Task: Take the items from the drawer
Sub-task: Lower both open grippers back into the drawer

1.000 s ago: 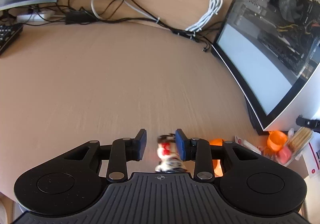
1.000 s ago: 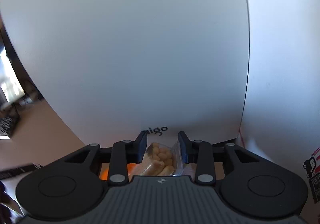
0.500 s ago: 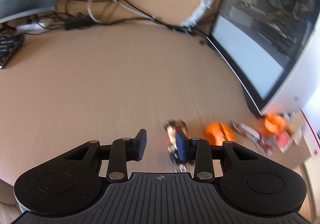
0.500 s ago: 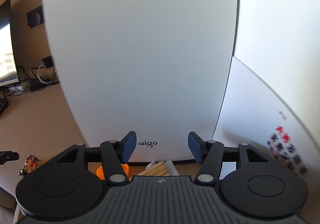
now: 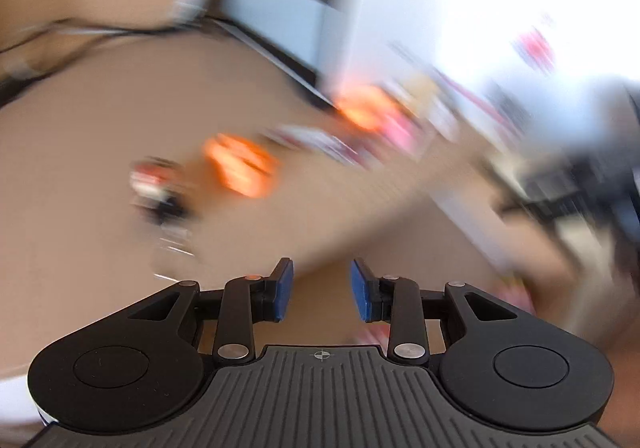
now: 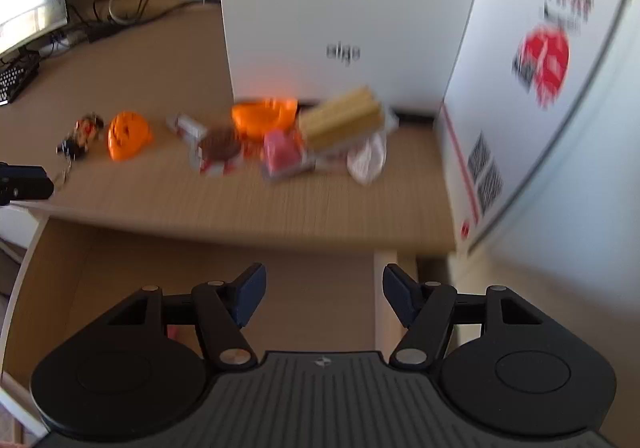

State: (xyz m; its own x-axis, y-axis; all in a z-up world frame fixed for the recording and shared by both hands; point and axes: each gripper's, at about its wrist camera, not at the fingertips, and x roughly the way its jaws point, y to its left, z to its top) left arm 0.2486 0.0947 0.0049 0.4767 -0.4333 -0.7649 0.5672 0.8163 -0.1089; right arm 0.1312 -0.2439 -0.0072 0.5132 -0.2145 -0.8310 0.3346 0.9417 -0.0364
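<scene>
Several taken-out items lie on the wooden desk [image 6: 280, 204]: a small keychain toy [image 6: 82, 134], an orange pumpkin-shaped piece [image 6: 128, 134], a wrapped cookie [image 6: 218, 146], an orange cup [image 6: 264, 114], a pink packet [image 6: 282, 152] and a bag of biscuit sticks [image 6: 340, 118]. My right gripper [image 6: 324, 298] hangs in front of the desk edge over the open drawer [image 6: 140, 264]. Its jaws are opening with nothing between them. My left gripper [image 5: 322, 290] is open and empty. In its blurred view the toy [image 5: 156, 184] and the pumpkin piece [image 5: 240, 164] lie ahead to the left.
A white computer case [image 6: 340, 8] stands behind the items. A white box with red print [image 6: 540, 68] walls off the right. Cables [image 6: 132, 4], a monitor [image 6: 28, 8] and a keyboard [image 6: 16, 76] sit at the back left. The left fingertip [image 6: 24, 186] pokes in at the left.
The toy that was between the left fingers now lies on the desk, and that view has swung right. The right jaws let go of the biscuit bag, widened and pulled back from the case.
</scene>
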